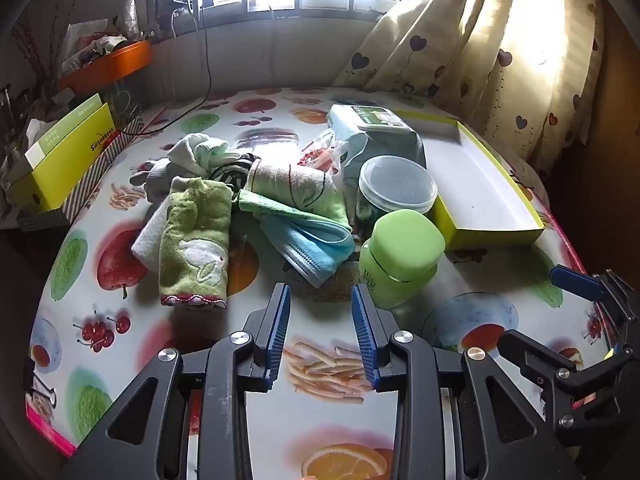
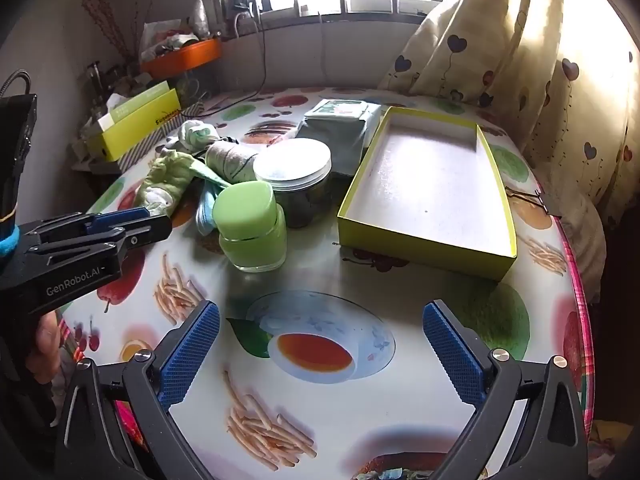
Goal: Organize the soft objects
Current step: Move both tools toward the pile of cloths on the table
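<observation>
The left gripper [image 1: 320, 304] has its fingers a little apart, holding nothing, just before the soft cloth pile [image 1: 248, 208]. Only the right view shows the whole yellow box [image 2: 424, 240] beside the pile; the right gripper [image 2: 320, 340] is wide apart

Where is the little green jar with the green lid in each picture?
Left wrist view: the green jar stands right of centre, beside the blue face mask.
Right wrist view: the green jar stands left of centre, in front of the clear-lidded jar.
Shared landmark: the yellow box tray to its right.
</observation>
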